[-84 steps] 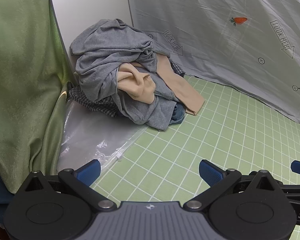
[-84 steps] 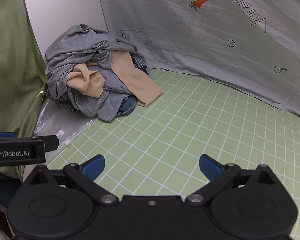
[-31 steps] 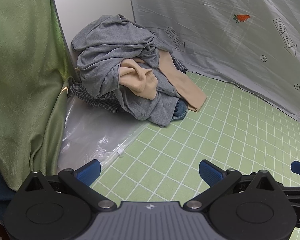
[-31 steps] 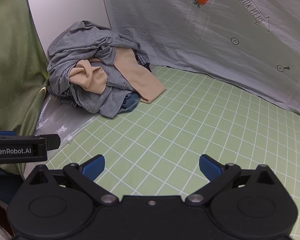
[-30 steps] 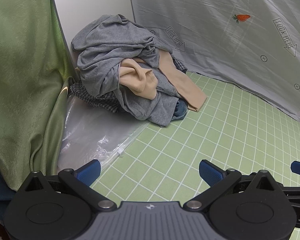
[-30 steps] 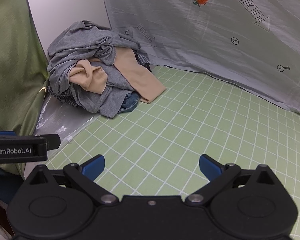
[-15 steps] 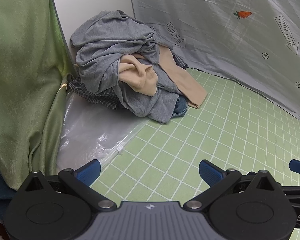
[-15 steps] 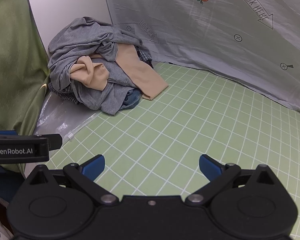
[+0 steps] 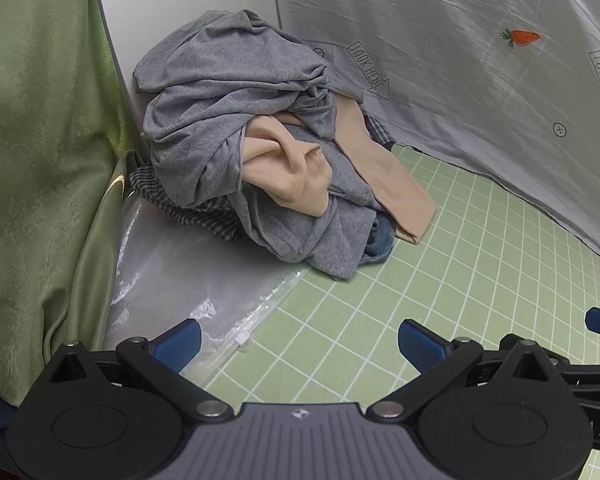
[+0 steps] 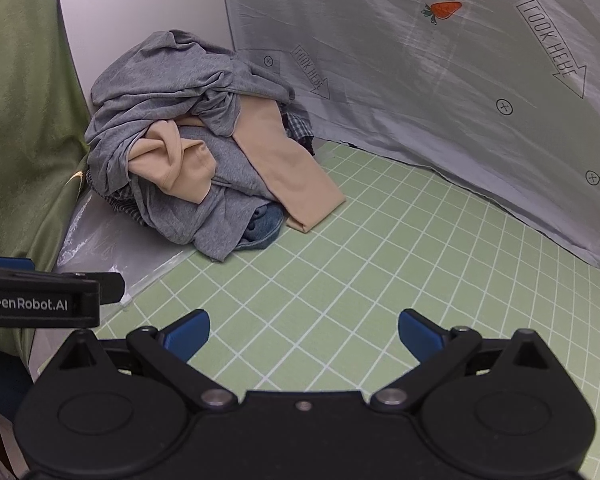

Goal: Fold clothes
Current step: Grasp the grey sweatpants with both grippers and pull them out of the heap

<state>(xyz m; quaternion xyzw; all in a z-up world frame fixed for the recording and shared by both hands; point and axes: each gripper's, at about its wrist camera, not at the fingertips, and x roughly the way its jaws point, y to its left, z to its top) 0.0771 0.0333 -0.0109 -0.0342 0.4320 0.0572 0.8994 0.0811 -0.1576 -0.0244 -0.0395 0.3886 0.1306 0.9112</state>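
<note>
green gridded cutting mat (image 10: pixel 380 264): tangled heap of grey, beige and checked clothes (image 9: pixel 244 160); left gripper (image 9: pixel 298 336), right gripper (image 10: pixel 304 330) spread, empty; interlocked garments may lift together

My left claw (image 9: pixel 298 340) and my right claw (image 10: pixel 304 330) both have black frames with blue fingertips (image 9: pixel 178 342), over a surface (image 10: pixel 400 264) that is pale green with a white grid. The heap in the corner mixes a heather-grey garment (image 9: pixel 228 92), a beige garment (image 9: pixel 296 172), a dark checked cloth (image 9: pixel 188 208) and a bit of blue denim (image 9: pixel 380 240). Behind it hangs a light grey sheet (image 10: pixel 400 72) printed with an orange carrot (image 10: pixel 444 9) and outlined arrows, beside a green curtain (image 9: pixel 32 132) and clear plastic (image 9: pixel 180 276).
</note>
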